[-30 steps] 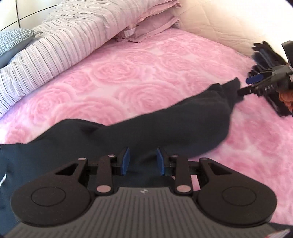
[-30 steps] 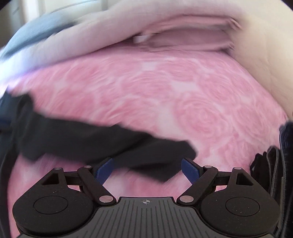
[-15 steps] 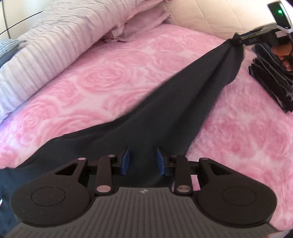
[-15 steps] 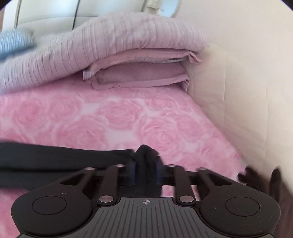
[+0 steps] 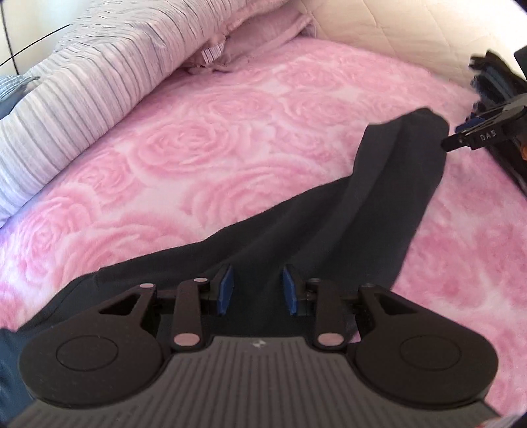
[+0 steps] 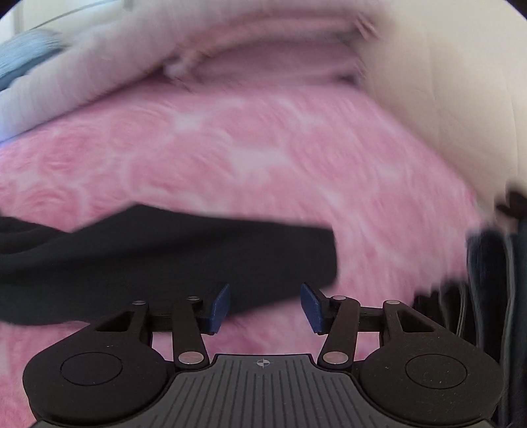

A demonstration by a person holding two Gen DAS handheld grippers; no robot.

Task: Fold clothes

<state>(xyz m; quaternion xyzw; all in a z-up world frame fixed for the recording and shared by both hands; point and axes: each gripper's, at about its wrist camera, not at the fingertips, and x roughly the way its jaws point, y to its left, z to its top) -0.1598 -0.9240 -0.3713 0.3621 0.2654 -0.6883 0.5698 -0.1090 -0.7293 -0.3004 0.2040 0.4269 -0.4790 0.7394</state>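
A dark garment (image 5: 329,230) lies stretched across a pink rose-patterned bed cover (image 5: 204,154), running from the near left corner of the left wrist view up toward the right, where its narrow far end (image 5: 418,131) rests flat on the cover. The left gripper (image 5: 257,294) sits low over the wide near part of the cloth, its blue pads (image 5: 225,293) partly closed with dark fabric bunched between them; the fabric fills the gap, though whether the pads truly press on it cannot be told for certain from this angle. At the right edge of the same view, the tip of the right gripper (image 5: 477,136) hangs just beside the garment's far end, apart from it. In the blurred right wrist view, the right gripper (image 6: 265,307) has its jaws spreading, the pads (image 6: 311,306) standing clear with only pink cover directly between them; the garment's end (image 6: 230,260) lies just ahead of the fingertips and to the left. A stack of folded dark clothes (image 6: 494,280) sits at the right edge of the bed. Striped bedding (image 5: 98,82) and pink pillows (image 5: 263,36) are piled at the head, against a cream padded wall (image 5: 395,26).
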